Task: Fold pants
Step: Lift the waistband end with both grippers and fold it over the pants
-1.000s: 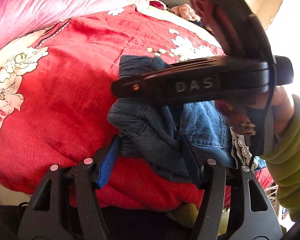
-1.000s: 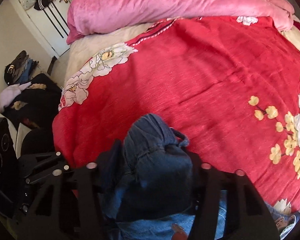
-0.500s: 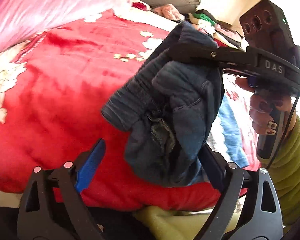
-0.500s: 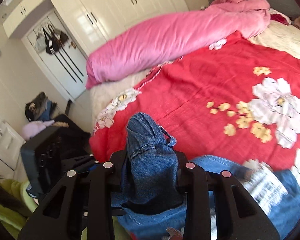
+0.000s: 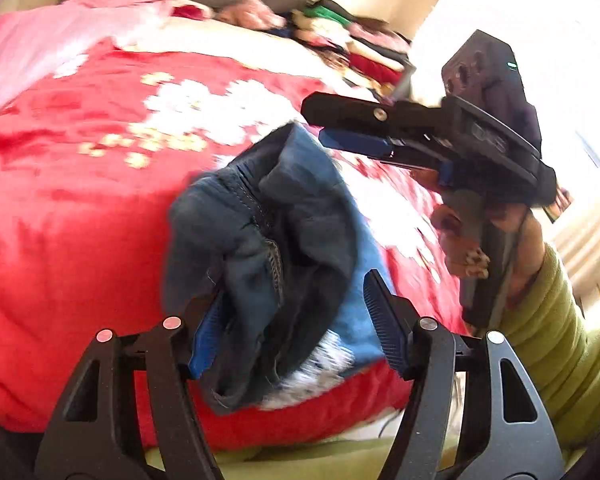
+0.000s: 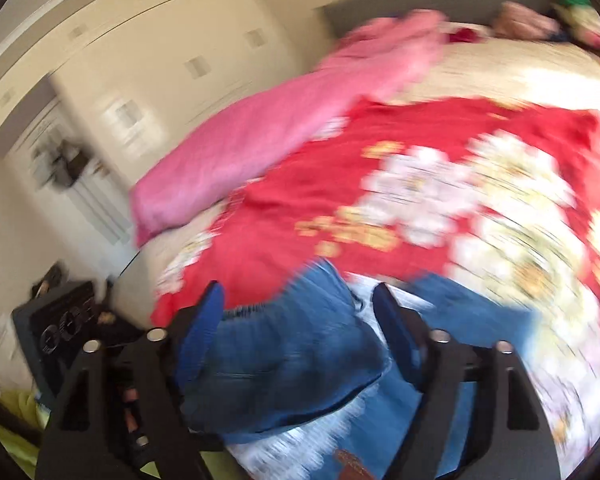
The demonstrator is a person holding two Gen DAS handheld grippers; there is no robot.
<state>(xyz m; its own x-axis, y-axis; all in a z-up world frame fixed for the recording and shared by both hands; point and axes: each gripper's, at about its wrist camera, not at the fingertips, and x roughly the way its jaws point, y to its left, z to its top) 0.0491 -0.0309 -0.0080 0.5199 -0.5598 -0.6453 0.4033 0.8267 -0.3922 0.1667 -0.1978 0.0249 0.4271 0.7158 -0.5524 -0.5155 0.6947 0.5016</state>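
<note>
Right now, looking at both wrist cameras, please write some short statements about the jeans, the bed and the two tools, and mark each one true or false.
1. The jeans are blue denim. True.
2. The bed cover is plain green. False: it is red with white and yellow flowers.
3. The right tool is clamped tightly on the denim. False: its jaws have just been opening, and in the left wrist view they stand clear above the fabric.
4. A pink quilt lies at the far side of the bed. True.
5. The person's sleeve is green. True.
6. The jeans lie flat and neatly folded. False: they are bunched up between the fingers of the left tool.
</note>
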